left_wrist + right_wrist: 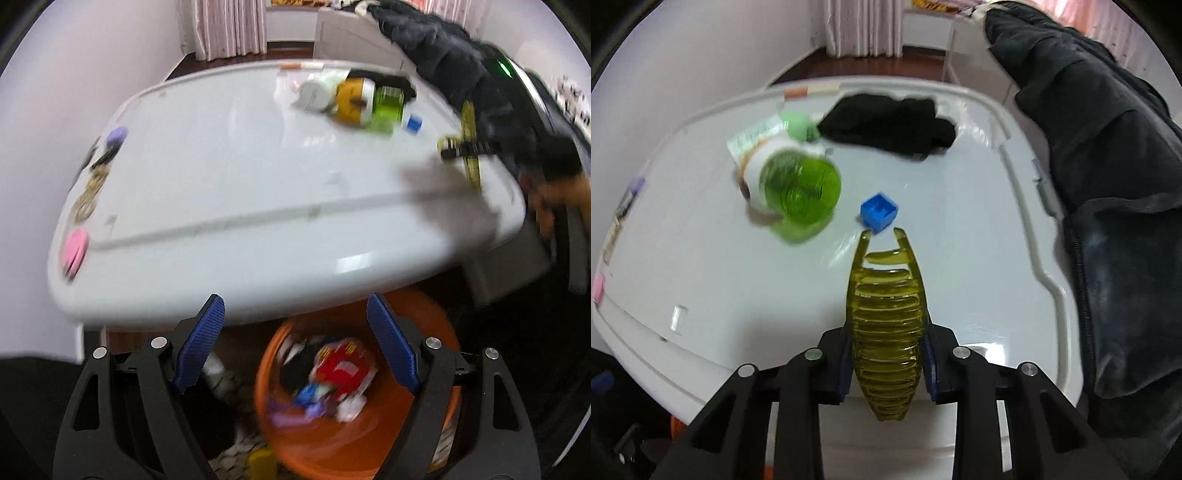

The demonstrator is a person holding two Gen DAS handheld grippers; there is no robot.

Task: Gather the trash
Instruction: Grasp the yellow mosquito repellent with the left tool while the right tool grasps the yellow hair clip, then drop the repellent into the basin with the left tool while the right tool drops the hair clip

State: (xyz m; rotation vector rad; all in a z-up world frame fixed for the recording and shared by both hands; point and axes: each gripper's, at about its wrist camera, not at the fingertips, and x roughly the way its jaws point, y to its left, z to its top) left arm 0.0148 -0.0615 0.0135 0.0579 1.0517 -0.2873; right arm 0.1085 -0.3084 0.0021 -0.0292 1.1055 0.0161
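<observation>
My left gripper point(295, 332) is open and empty, held off the table's near edge above an orange bin point(417, 310) that holds red, blue and purple wrappers. My right gripper point(888, 363) is shut on a yellow ribbed clip point(886, 317) above the white table point(738, 277); it also shows in the left wrist view point(469, 144) at the table's right side. A green bottle point(798, 192) lies on the table, with a small blue cap point(879, 212) just beyond the clip's tips and a black cloth point(890, 123) farther back.
A dark jacket point(1108, 184) hangs along the table's right edge. Small items line the left edge: a pink disc point(75, 246), a purple piece point(117, 136) and gold rings point(88, 195). Curtains point(229, 26) hang at the back.
</observation>
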